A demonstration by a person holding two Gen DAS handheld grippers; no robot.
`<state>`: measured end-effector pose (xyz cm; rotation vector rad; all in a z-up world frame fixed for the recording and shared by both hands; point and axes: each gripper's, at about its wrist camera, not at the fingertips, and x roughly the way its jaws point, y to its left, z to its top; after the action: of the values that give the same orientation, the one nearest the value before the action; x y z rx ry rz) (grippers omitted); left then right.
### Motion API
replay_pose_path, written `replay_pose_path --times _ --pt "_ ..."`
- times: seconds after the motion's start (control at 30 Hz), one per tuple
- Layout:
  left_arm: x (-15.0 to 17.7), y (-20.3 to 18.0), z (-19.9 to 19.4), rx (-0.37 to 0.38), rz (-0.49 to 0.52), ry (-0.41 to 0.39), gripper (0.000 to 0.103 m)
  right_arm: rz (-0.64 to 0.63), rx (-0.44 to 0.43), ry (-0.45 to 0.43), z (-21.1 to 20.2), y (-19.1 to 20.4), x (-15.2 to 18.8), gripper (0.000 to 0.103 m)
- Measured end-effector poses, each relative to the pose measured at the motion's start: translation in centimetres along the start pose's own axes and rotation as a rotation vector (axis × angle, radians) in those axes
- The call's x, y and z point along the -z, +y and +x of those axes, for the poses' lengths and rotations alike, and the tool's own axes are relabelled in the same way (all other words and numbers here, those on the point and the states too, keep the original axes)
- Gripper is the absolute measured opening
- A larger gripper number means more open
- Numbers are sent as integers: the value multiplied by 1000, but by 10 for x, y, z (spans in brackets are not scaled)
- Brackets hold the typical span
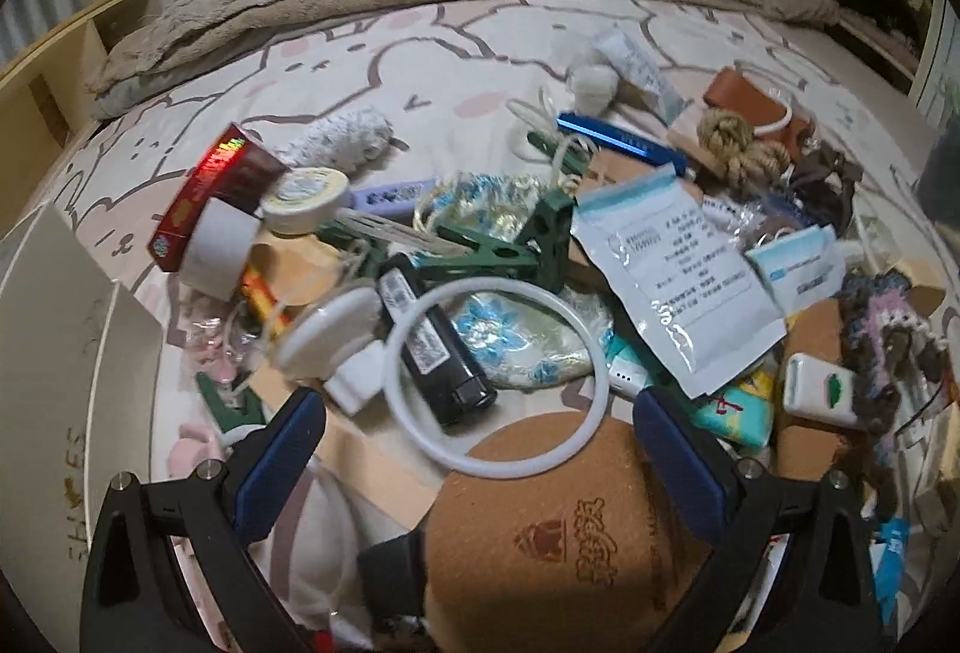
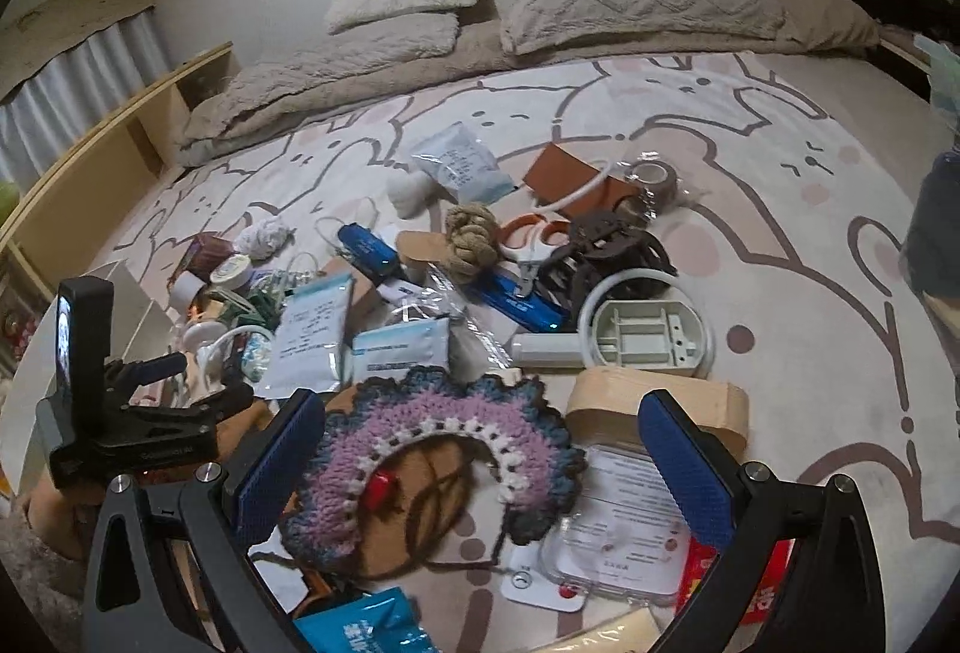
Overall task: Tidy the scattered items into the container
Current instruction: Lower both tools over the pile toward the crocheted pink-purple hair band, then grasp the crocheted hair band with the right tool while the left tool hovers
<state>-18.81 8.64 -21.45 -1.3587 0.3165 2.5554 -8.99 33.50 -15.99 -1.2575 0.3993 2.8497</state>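
Scattered items cover a bed with a rabbit-print sheet (image 1: 420,53). My left gripper (image 1: 480,467) is open and hovers low over a round cork mat (image 1: 558,533), a white ring (image 1: 591,353) and a black lighter (image 1: 432,347), gripping nothing. A white shoe box (image 1: 54,353), the container, stands at the left edge. My right gripper (image 2: 480,473) is open above a purple and blue crocheted piece (image 2: 432,443), not holding it. In the right wrist view the left gripper (image 2: 210,377) shows at the left, next to the white box (image 2: 126,293).
The pile also holds white pouches (image 1: 672,257), a blue pen-like tube (image 1: 618,143), green clips (image 1: 540,233), tape rolls (image 1: 222,245), a red box (image 1: 204,191), scissors (image 2: 531,239), a knotted rope (image 2: 471,233) and a round white base (image 2: 648,335). Pillows and a blanket (image 2: 420,47) lie behind. Bare sheet shows at the right (image 2: 810,233).
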Motion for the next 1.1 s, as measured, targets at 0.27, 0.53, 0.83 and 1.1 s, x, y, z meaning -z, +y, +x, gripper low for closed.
replay_pose_path --times 0.27,0.53,0.83,1.1 --pt "-3 -2 13 -24 7 23 103 46 32 41 3 -18 1 103" --pt "-4 -3 16 -66 18 13 94 231 -7 37 -5 -43 -2 103" --pt "-3 12 2 -23 -40 -18 84 179 -45 87 8 -34 2 92" --pt "-4 20 -33 3 -67 -113 84 86 -26 121 16 -21 7 73"
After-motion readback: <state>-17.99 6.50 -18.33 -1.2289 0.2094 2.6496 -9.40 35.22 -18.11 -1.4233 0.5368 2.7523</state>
